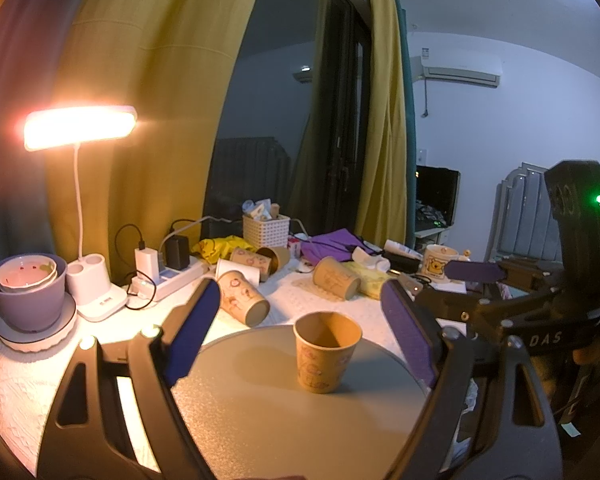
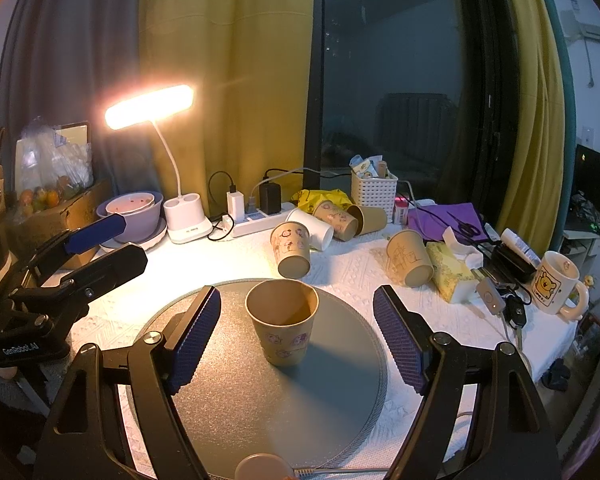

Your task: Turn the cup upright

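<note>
Cup (image 2: 282,326) stands upright, mouth up, on the grey round mat (image 2: 228,400), both the left hand-held gripper (image 1: 300,328) and right hand-held gripper (image 2: 298,334) spread wide and empty, so the main risk is a finger clipping the light cup on retreat and toppling it.

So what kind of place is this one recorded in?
Probably a bedroom or dorm room at night: a cluttered table against curtains, with a desk lamp and wall air conditioner.
</note>
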The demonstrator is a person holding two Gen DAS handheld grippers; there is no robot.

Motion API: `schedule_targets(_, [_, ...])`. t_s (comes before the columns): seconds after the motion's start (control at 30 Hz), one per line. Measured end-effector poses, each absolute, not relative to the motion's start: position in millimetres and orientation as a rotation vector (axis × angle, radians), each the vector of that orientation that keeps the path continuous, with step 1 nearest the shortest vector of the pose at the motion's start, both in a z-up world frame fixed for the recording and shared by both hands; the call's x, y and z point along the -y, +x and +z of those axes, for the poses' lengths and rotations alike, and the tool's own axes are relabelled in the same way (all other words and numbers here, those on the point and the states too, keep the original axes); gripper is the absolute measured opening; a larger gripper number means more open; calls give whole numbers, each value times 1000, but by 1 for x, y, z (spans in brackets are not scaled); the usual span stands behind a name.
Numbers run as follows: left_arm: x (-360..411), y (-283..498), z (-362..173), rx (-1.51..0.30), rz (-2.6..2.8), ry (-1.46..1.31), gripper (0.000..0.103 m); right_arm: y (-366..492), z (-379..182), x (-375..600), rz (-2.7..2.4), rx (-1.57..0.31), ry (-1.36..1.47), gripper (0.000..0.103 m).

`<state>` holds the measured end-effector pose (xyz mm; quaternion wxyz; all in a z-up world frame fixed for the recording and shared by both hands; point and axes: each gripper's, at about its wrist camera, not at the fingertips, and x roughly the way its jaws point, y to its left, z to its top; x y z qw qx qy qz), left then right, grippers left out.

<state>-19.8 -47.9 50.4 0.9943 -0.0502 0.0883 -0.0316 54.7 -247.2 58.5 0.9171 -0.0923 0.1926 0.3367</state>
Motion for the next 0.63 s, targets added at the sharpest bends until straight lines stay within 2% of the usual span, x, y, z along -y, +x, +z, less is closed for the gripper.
schedule_targets(0.63, [52, -21, 49, -179, -69, -102, 84, 55, 58, 246, 692, -397, -191, 81])
